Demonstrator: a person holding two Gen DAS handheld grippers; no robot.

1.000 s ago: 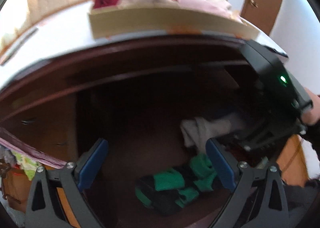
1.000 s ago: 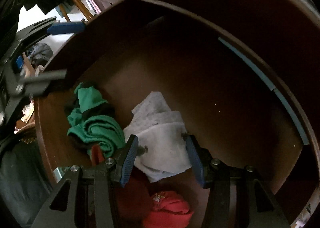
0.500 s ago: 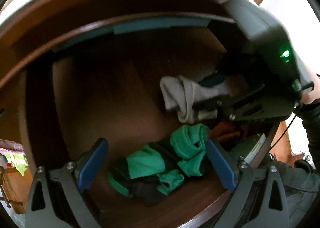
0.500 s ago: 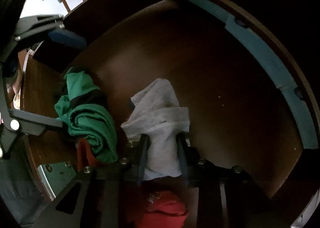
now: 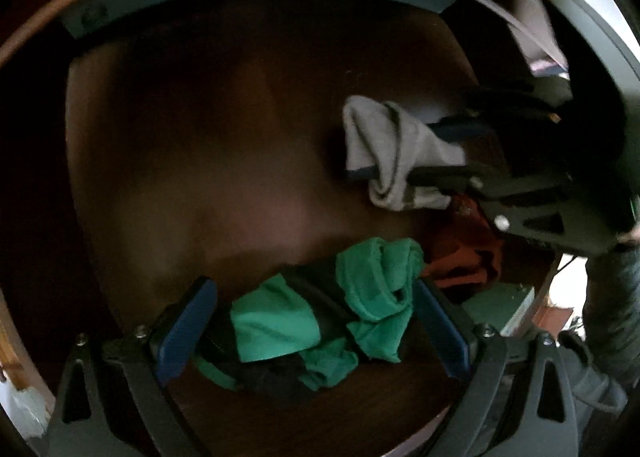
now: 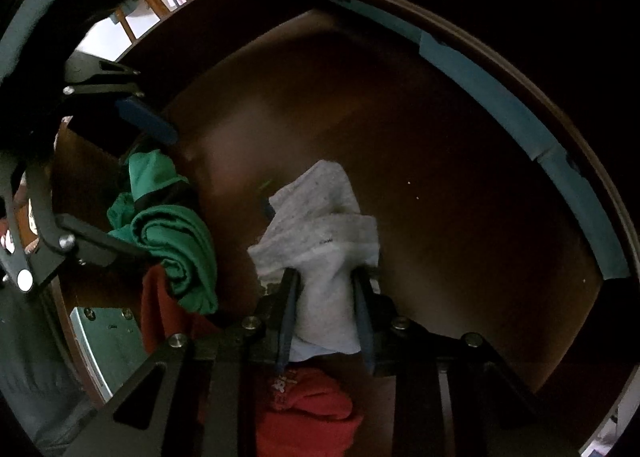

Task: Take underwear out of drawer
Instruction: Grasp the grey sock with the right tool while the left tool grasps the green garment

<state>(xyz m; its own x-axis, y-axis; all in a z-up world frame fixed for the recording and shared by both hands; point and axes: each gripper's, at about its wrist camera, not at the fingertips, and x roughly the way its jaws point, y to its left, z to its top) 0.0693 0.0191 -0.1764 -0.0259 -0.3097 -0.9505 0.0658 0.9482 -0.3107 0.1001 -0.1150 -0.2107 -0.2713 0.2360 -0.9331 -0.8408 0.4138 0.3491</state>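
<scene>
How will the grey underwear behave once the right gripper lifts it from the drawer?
Probably floppy: the grey underwear is crumpled soft cloth, so loose ends should sag below the right gripper. Likely light, as it bunches easily between the jaws. Slipping seems unlikely; both pads pinch a thick fold.

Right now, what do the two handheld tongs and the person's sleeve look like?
Both tongs are black frames with triangular cut-outs, silver screws and blue pads on the fingers. The left tongs show flat blue pads; the right tongs have the same build. A dark grey sleeve covers the arm behind the right tongs.
</scene>
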